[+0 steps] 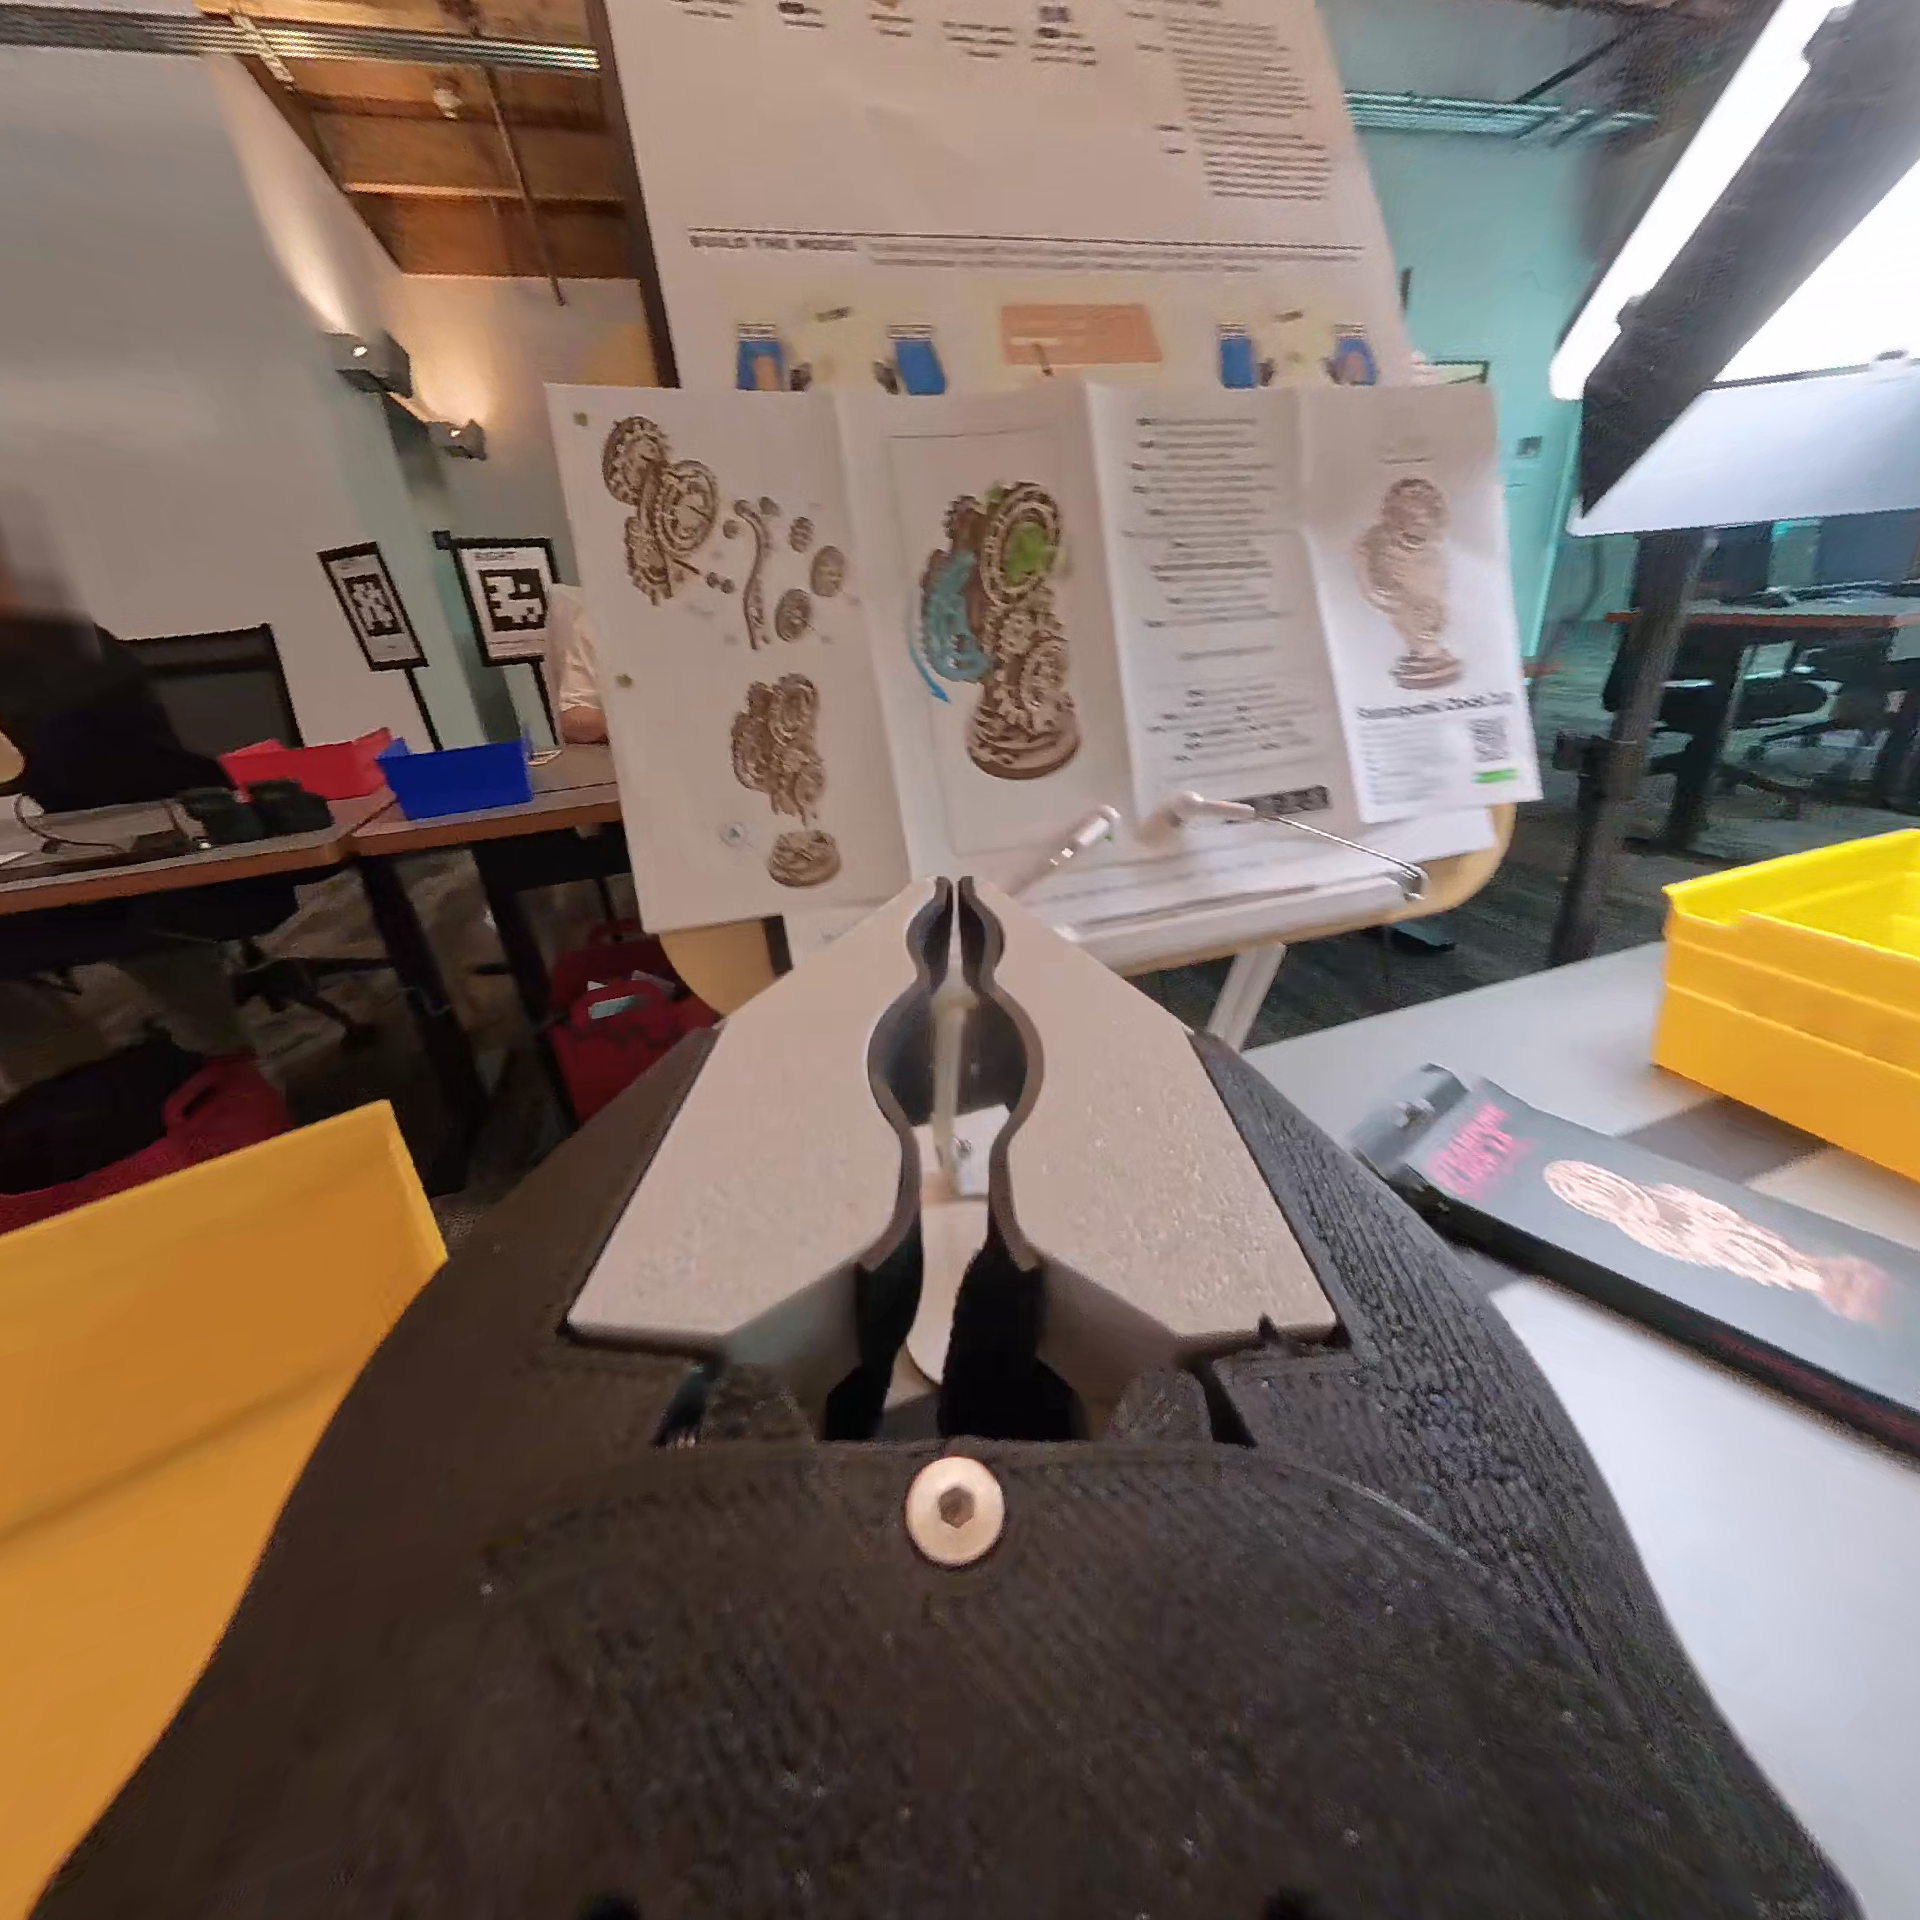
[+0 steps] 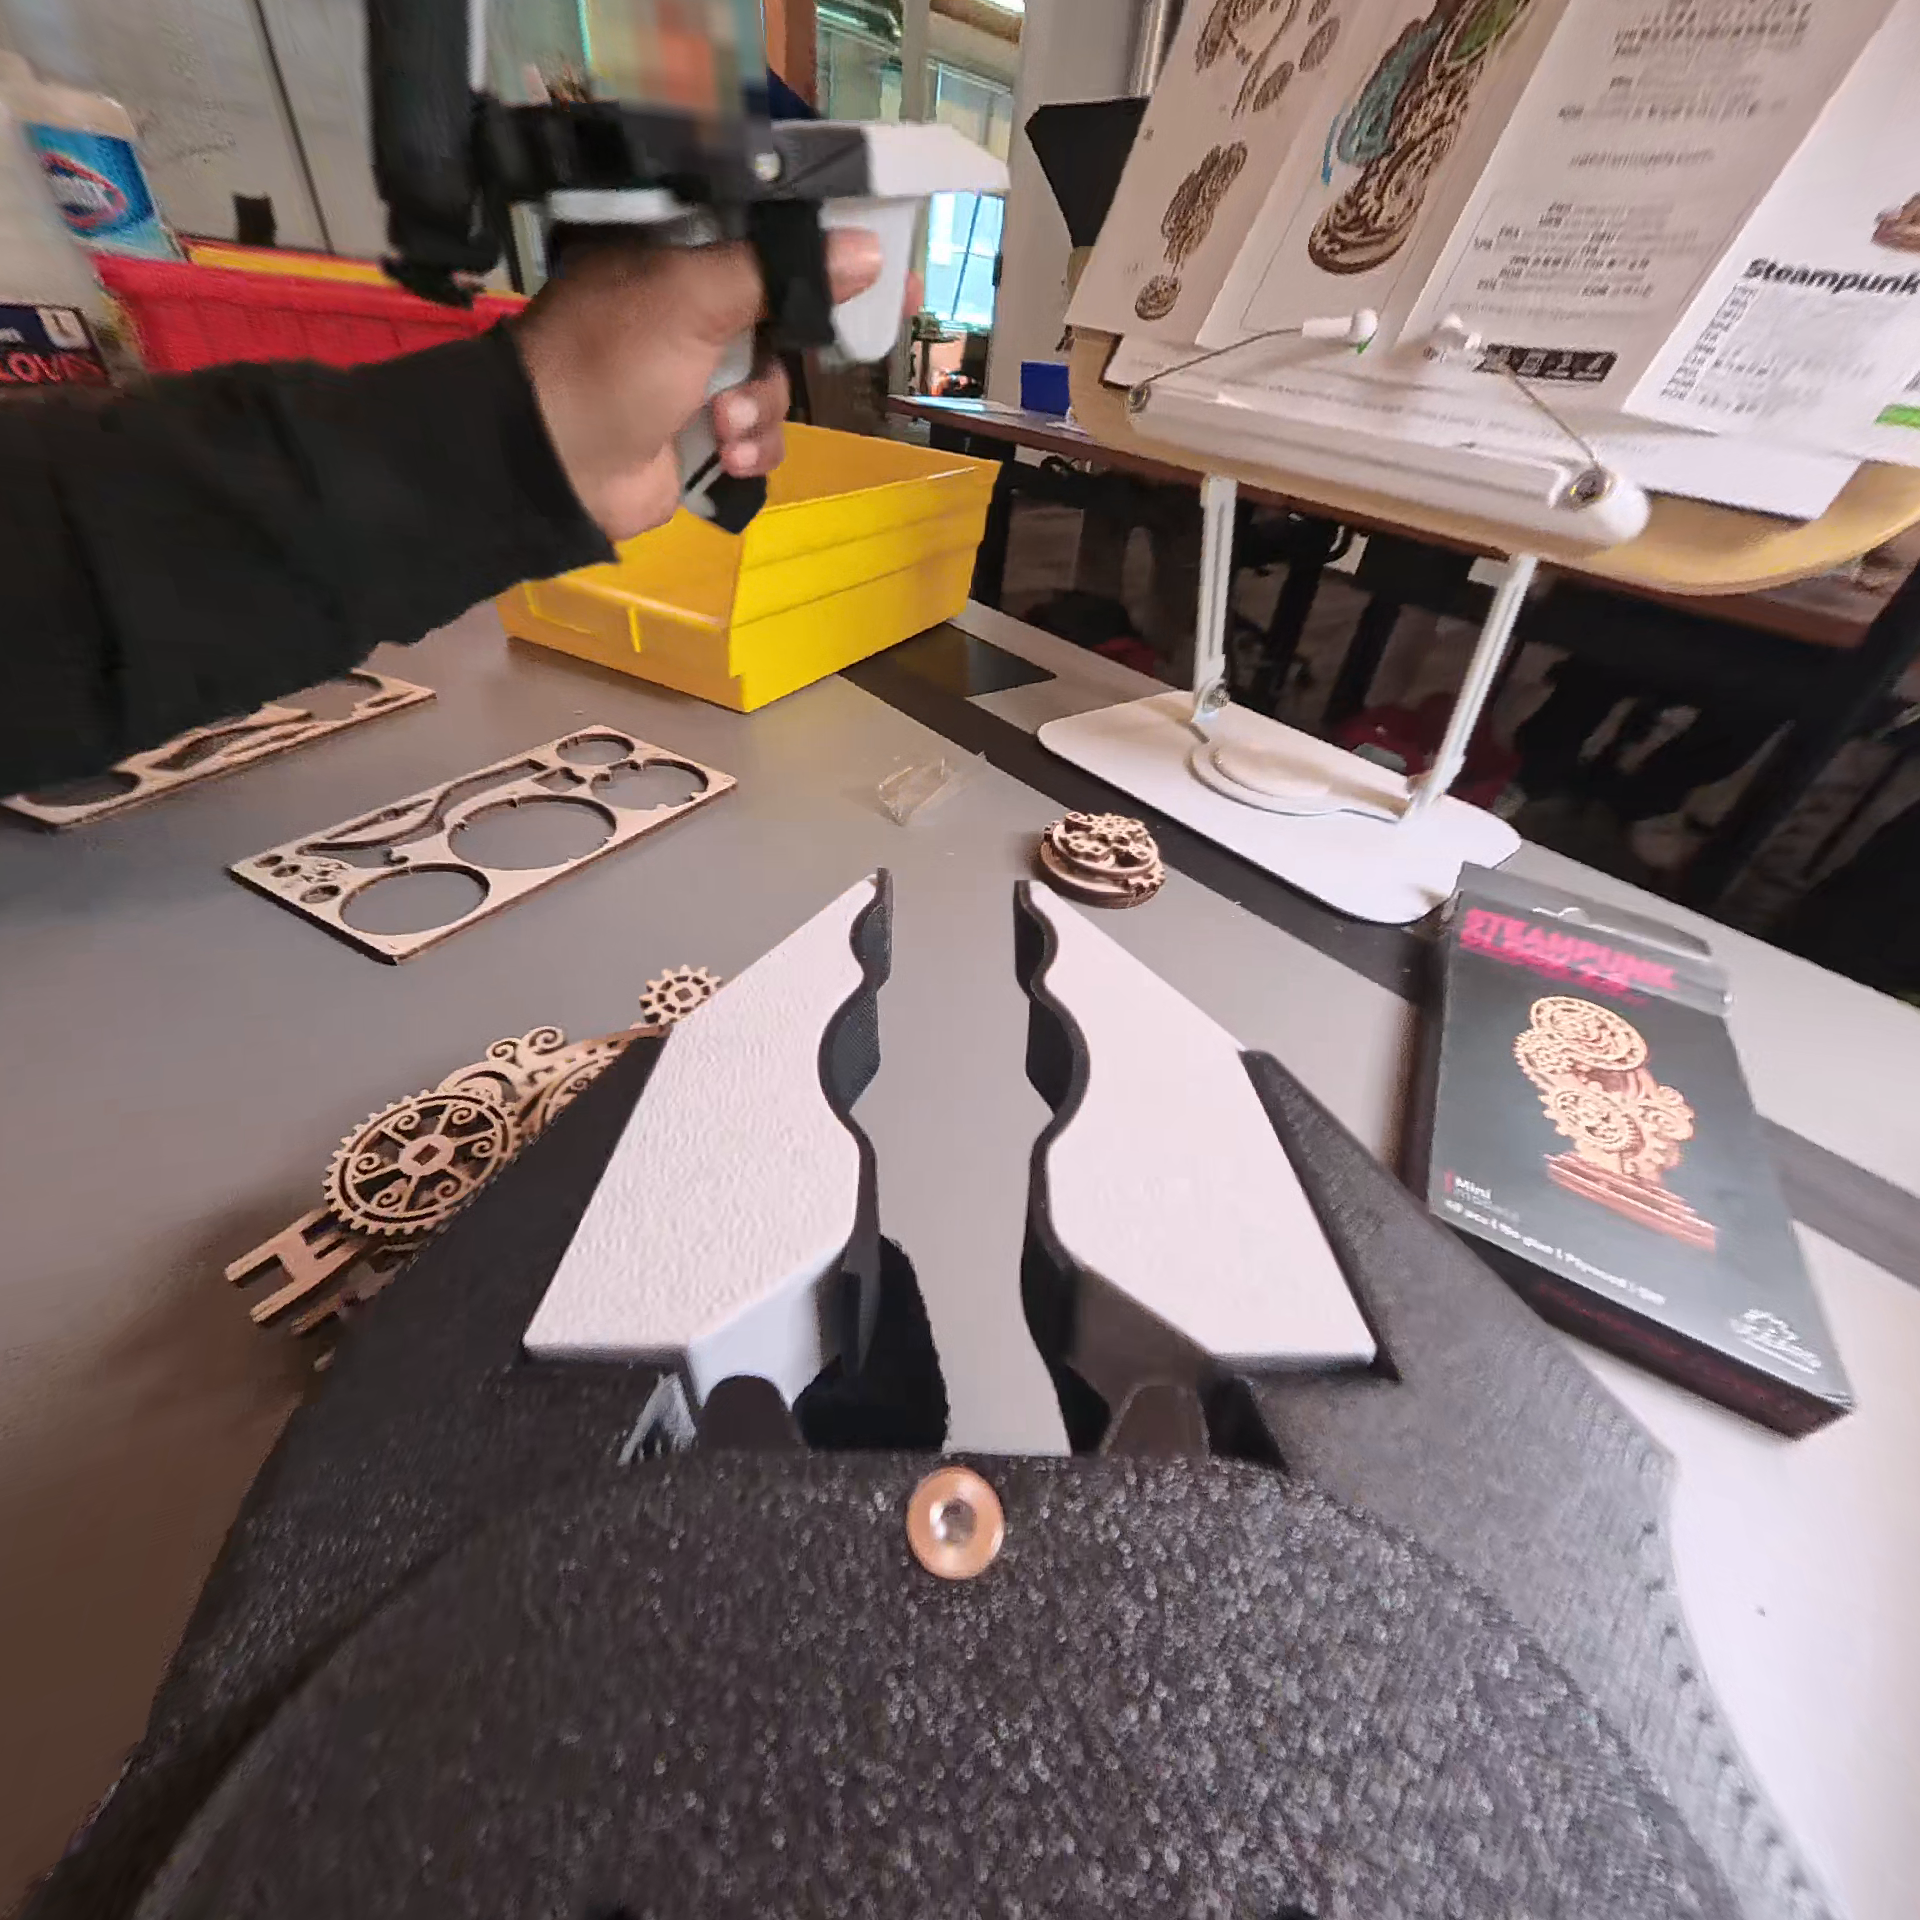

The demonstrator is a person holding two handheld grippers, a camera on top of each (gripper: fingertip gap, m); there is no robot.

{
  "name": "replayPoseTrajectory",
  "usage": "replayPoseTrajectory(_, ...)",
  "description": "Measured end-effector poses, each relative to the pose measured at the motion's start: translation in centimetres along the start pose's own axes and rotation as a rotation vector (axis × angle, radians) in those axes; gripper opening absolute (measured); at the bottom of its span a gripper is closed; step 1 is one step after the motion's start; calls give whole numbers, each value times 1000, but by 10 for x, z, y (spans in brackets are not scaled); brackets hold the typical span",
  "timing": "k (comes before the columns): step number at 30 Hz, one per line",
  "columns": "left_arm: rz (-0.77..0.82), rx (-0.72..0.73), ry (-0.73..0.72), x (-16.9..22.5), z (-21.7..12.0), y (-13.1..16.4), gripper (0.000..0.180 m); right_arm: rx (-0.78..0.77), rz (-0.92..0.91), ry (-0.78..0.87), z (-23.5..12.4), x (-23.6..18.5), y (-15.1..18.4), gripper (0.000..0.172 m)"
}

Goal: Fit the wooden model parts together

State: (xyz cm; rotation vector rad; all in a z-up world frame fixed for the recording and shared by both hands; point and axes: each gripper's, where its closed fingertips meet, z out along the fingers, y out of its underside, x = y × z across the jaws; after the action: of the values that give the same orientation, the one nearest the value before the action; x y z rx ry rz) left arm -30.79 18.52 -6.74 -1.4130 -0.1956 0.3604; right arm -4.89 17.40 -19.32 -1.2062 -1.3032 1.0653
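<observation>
My left gripper point(image 1: 954, 894) is shut, fingertips together with nothing showing between them. It is raised in the air and points at the instruction sheets point(image 1: 987, 623). In the right wrist view a hand holds the left gripper point(image 2: 914, 197) above the yellow bin point(image 2: 790, 582). My right gripper point(image 2: 951, 904) is open and empty, low over the grey table point(image 2: 156, 1039). A wooden gear assembly point(image 2: 416, 1143) lies at its left, partly hidden under the gripper's body. A small loose gear point(image 2: 677, 992) lies beside the assembly. A round wooden base point(image 2: 1101, 857) sits just ahead to the right.
Two emptied wooden part sheets point(image 2: 468, 842) point(image 2: 208, 738) lie at the left. A black kit box point(image 2: 1590, 1132) lies at the right. The white document stand point(image 2: 1288, 800) is behind the base. A clear wrapper point(image 2: 914, 790) lies ahead. More yellow bins point(image 1: 1797, 987) point(image 1: 187, 1351) flank the left gripper. The left gripper's tips are roughly 30 cm from the right gripper's. From my right tips it is roughly 8 cm to the small loose gear point(image 2: 677, 992); from my left, 30 cm.
</observation>
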Motion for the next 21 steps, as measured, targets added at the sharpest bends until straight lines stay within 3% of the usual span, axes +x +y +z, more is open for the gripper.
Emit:
replayPoseTrajectory(9, 78, -69, -60, -49, 107, -42, 0, -9, -23, -1, 5, -1, 9, 16)
replayPoseTrajectory(12, 84, -124, -84, -60, 133, -40, 0, -25, -26, -38, 6, -6, 11, 17)
replayPoseTrajectory(21, 73, -132, -107, -65, 151, -32, 0, -74, -118, -75, 10, -21, 18, 15)
